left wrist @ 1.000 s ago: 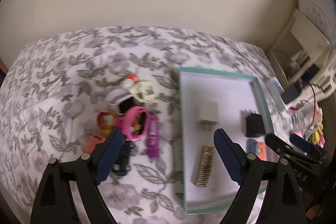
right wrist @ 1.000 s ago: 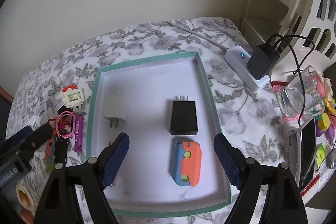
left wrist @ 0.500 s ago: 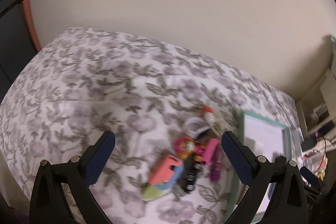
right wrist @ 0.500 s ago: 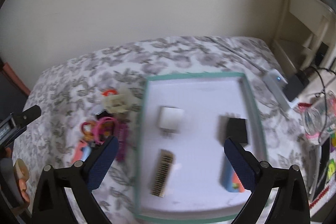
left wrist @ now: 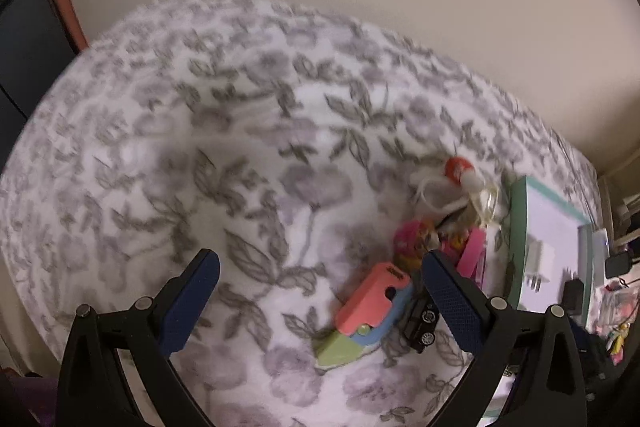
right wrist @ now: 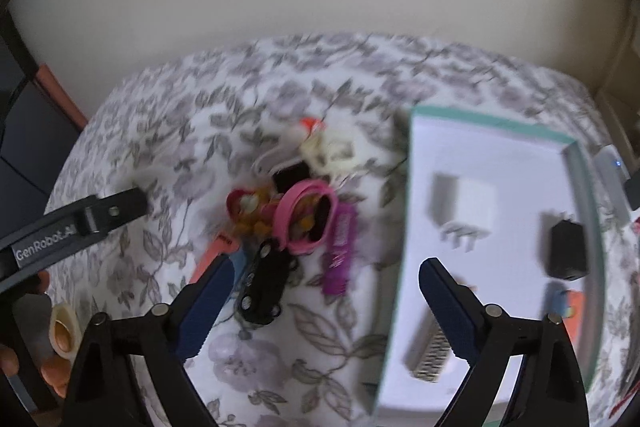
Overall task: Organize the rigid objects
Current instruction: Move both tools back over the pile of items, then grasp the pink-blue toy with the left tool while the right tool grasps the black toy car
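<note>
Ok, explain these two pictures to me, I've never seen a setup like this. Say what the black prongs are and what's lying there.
The black prongs are hand-held grippers, one in each of a person's hands, each carrying a camera that looks along its fingers.

In the left camera's picture the left gripper stands open and empty over a flowered cloth, beside a coral folding toy.

In the right camera's picture the right gripper holds nothing; its jaws are closing, above a black toy car, a pink band and a purple stick. The teal-rimmed tray holds a white charger and a black charger.
</note>
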Demonstrator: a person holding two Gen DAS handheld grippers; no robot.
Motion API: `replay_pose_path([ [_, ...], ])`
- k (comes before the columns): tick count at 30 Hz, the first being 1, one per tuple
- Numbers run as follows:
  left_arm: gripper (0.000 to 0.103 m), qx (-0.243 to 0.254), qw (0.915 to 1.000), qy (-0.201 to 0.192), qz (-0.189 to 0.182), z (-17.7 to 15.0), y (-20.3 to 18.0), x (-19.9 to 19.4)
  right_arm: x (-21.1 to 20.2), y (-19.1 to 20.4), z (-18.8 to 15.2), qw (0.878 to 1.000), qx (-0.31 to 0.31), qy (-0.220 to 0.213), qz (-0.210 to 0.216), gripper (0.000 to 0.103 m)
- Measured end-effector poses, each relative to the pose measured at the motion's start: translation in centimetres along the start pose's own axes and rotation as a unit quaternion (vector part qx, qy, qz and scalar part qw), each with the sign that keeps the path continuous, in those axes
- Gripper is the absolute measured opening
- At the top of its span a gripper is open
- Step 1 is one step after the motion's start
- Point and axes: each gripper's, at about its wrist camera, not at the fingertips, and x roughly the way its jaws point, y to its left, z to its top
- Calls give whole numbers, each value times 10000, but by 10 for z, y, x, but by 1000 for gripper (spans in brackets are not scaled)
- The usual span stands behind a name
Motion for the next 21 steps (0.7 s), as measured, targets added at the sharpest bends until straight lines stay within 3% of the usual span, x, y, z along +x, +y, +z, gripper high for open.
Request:
replay_pose_path([
  [7, 101, 147, 9990, 413, 43, -10, -10, 30, 37, 19, -10, 9993, -144, 340, 55, 79],
  [11, 101, 229, 9980, 588, 1, -14, -14, 42, 49, 25, -13, 9988, -214, 435, 38, 68],
  [14, 100, 316, 9971, 698, 15, -16, -18, 50, 53, 27, -14, 9988, -127, 425, 231, 65],
  [18, 88, 416, 9956, 843, 45, -20, -23, 58, 59, 30, -16, 9984, -113, 462, 315, 57],
  [21, 88, 447, 9943, 963, 62, -24, -25, 64, 64, 30, -18, 9980, -28, 509, 375, 48],
])
